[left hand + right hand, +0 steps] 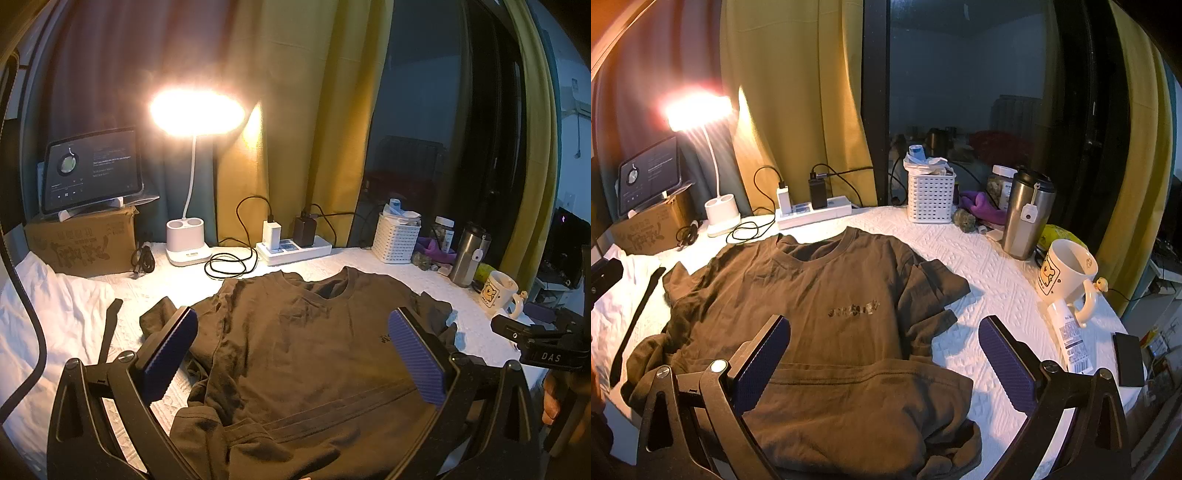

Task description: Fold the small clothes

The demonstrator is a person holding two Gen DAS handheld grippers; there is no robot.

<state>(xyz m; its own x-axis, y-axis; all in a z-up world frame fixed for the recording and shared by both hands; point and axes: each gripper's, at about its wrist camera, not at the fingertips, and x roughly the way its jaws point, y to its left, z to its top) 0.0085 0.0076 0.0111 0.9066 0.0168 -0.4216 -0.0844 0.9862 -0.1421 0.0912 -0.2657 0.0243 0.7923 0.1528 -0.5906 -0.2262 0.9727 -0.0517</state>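
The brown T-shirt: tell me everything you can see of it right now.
The brown T-shirt lies face up on the white textured table cover, ribbed round collar toward the power strip. It looks like soft cotton, creased, with a small dark print across the chest. Both short sleeves are rumpled, and the hem is bunched in folds at the near edge. The open left gripper and right gripper hover above it.

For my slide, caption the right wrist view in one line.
Open right gripper poised above a brown T-shirt laid flat on a white-covered table, desk lamp lit behind.
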